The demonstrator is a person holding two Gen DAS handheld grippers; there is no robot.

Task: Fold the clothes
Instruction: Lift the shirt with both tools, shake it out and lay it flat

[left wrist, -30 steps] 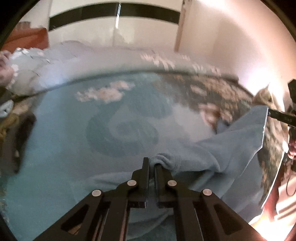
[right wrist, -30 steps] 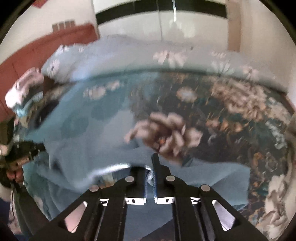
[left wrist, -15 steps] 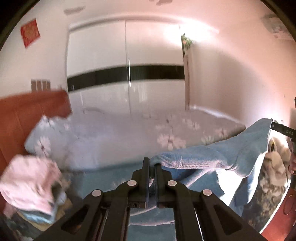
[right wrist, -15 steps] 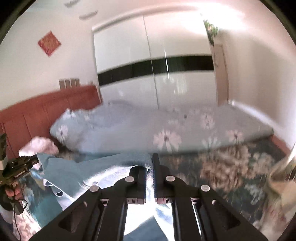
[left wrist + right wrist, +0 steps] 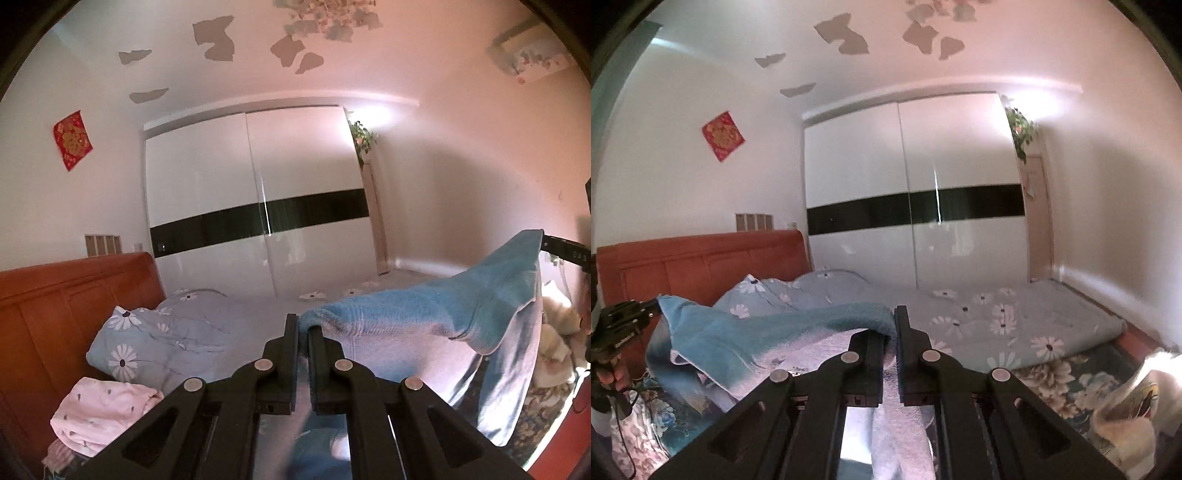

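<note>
You held the blue garment (image 5: 424, 314) stretched in the air above the bed (image 5: 997, 321), left tongs (image 5: 303, 328) and right tongs (image 5: 891, 325) each clenched on an edge; it looked soft, light, saggy, best gripped at corners.

We are counting two grippers, the left gripper (image 5: 303, 334) and the right gripper (image 5: 891, 326); one blue garment (image 5: 424, 314) stretched between them; one bed (image 5: 997, 317) with one red-brown headboard (image 5: 701, 258); one floral pillow (image 5: 155, 339); one pink folded cloth (image 5: 99, 413); one white wardrobe (image 5: 912, 192) showing two doors; one red wall hanging (image 5: 723, 136); one trailing plant (image 5: 1021, 129).
</note>
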